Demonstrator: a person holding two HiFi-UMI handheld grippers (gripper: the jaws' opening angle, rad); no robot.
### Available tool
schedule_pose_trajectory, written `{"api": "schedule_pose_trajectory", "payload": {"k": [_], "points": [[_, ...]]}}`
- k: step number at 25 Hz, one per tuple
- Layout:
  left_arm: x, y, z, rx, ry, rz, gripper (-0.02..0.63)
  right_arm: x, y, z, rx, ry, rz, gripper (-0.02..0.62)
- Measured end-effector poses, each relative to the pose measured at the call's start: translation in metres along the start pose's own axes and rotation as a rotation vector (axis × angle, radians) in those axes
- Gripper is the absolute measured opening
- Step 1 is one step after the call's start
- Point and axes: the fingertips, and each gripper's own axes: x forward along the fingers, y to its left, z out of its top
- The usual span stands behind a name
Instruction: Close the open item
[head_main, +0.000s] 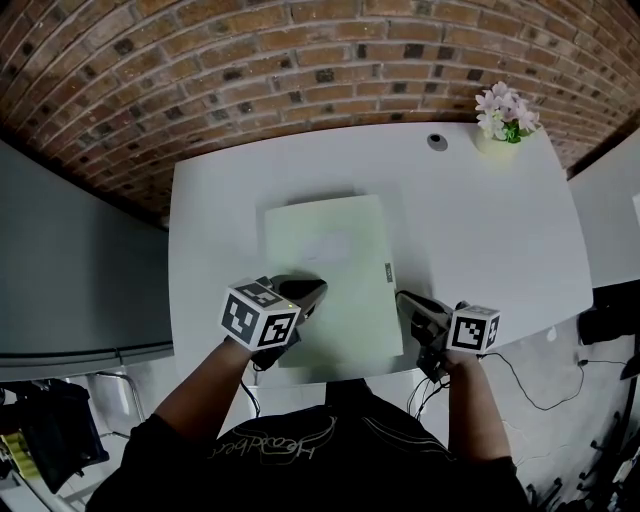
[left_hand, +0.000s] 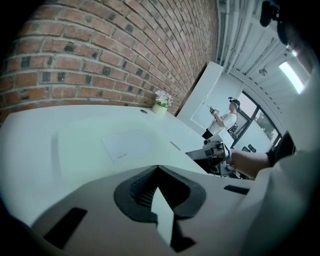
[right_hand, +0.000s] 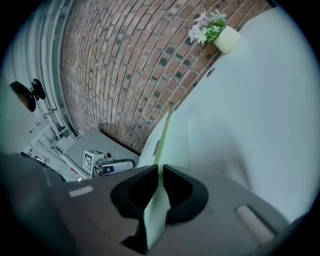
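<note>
Folder, pale green, is lying near the middle of the white counter, long side running from 12 to 6 o'clock. From the head view it is looking flat, cover down, with a white label facing up.

Left gripper is sitting at the folder's 7 o'clock corner. In the left gripper view its fingers are pressing together on a thin pale sheet edge of the folder, seen edge-on between the pads.

Right gripper is sitting at the folder's 4 o'clock edge, near the front of the counter. In the right gripper view its fingers are pinching the folder by that edge, and the green sheet is running straight between the pads of the right gripper. Whether that edge is lying on the counter or slightly lifted, I cannot tell.

Each gripper is showing in the other's view: right gripper and left gripper.

Flower pot is standing at the counter's 1 o'clock corner, well apart from the folder, with a small round disc just beside it at 9 o'clock. Brick wall is running behind the counter at 12 o'clock.
</note>
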Motion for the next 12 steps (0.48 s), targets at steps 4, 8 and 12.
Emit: {"api": "schedule_pose_trajectory", "payload": {"k": [4, 8, 12], "points": [[0.005, 0.000, -0.004, 0.027, 0.031, 0.034, 0.002, -0.001, 0.001, 0.000, 0.002, -0.002, 0.006, 0.037], [0.010, 0.000, -0.008, 0.050, 0.075, 0.056, 0.002, -0.001, -0.001, -0.002, 0.007, 0.006, 0.006, 0.037], [0.014, -0.002, -0.012, 0.101, 0.112, 0.080, 0.002, 0.000, 0.001, -0.001, 0.029, 0.000, 0.022, 0.037]]}}
